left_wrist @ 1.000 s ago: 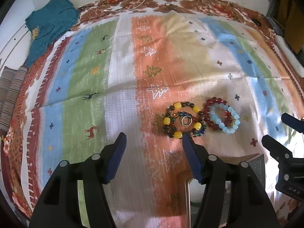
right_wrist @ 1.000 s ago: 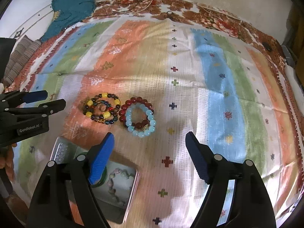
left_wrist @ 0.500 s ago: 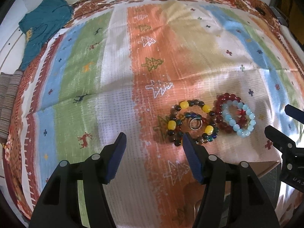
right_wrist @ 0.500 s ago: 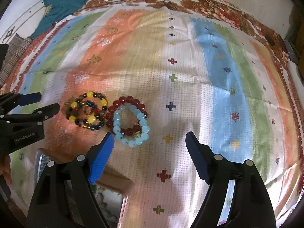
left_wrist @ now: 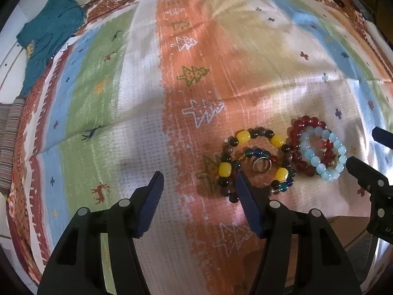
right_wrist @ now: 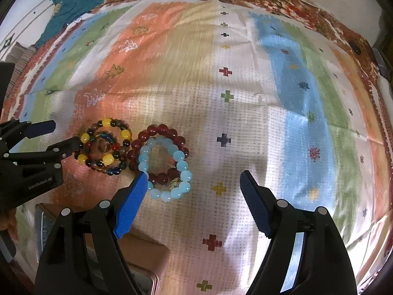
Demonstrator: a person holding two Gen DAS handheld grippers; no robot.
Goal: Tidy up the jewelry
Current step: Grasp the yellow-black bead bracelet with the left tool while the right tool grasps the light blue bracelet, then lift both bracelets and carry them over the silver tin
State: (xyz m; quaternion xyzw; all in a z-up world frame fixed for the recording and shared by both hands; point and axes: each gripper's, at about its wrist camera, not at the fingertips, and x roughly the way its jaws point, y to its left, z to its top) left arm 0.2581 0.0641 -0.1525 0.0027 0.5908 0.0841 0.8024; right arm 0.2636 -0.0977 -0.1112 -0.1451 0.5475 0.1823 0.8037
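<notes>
Two heaps of bracelets (right_wrist: 137,153) and a ring (left_wrist: 262,166) lie on the striped cloth (right_wrist: 245,113), none yet moved into the box (right_wrist: 137,253) near its front edge (mostly hidden). Left gripper (left_wrist: 196,179) and right gripper (right_wrist: 194,179) hang above, both released and empty. Nothing blocks them.

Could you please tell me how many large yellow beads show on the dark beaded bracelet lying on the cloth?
4, spaced around the dark beaded bracelet: two on its far side, two on its near side. The left gripper's finger covers part of the near edge, so another could be hidden.
</notes>
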